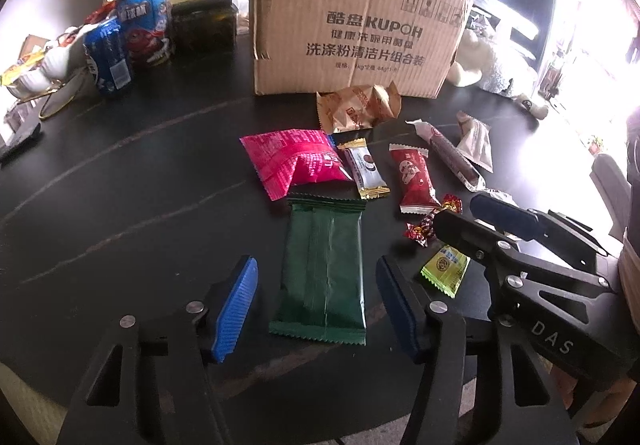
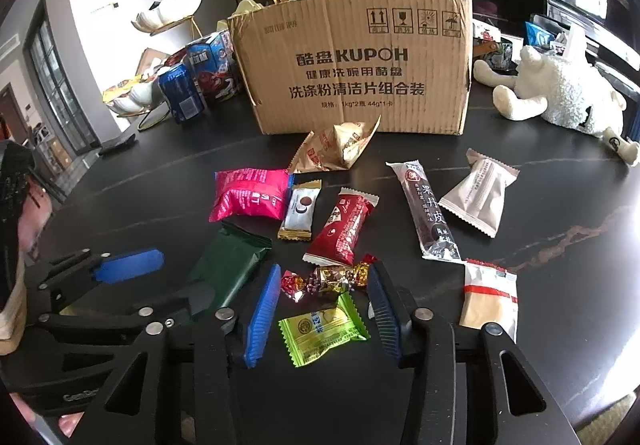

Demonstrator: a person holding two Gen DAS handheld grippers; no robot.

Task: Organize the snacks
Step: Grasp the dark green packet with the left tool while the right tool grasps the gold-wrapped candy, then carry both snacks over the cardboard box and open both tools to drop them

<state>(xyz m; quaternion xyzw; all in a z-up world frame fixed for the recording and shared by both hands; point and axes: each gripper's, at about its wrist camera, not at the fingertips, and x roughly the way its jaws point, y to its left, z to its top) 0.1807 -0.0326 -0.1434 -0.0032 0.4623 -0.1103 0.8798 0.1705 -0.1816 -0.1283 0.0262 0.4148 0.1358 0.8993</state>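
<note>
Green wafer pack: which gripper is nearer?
Left. The left gripper straddles the green wafer pack, fingers either side, not touching. The right gripper sits beside it, around the lime candy.

left claw (image 1: 316,309): angled downward, blue pads parted, nothing pressed between them
right claw (image 2: 324,315): angled downward, blue pads parted, gripping nothing
</note>
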